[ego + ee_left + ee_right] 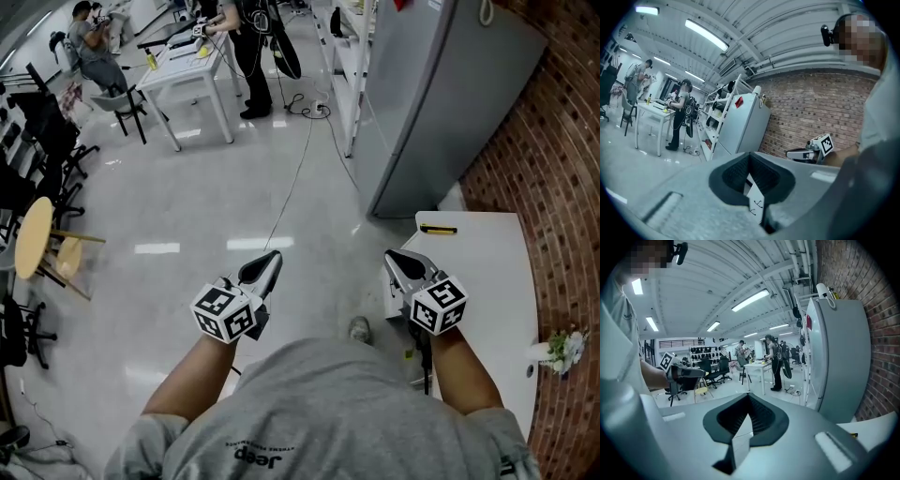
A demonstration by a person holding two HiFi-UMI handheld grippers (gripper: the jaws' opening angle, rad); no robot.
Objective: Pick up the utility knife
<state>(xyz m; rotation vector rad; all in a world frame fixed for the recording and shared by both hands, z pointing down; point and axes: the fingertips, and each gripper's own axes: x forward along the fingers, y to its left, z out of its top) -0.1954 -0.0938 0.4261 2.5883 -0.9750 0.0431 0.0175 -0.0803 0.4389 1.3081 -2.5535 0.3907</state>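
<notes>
On the white table [487, 281] at the right, the utility knife [438, 229] lay at the far edge, untouched. The left gripper [270, 258] and the right gripper [396, 258] were held pressed together and empty. The approach was judged in hand, and the right jaws would need to be spread over the knife.

White table [487, 281], yellow and black utility knife [438, 229] lying flat near its far corner

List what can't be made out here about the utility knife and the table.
- The utility knife: too small in the head view to tell whether its blade is out, and only a speck in the right gripper view.
- The white table: in the head view its near end is hidden behind the right gripper and the person's arm.
- The plant: blurred at the head view's right edge, so its vessel is unclear.
</notes>
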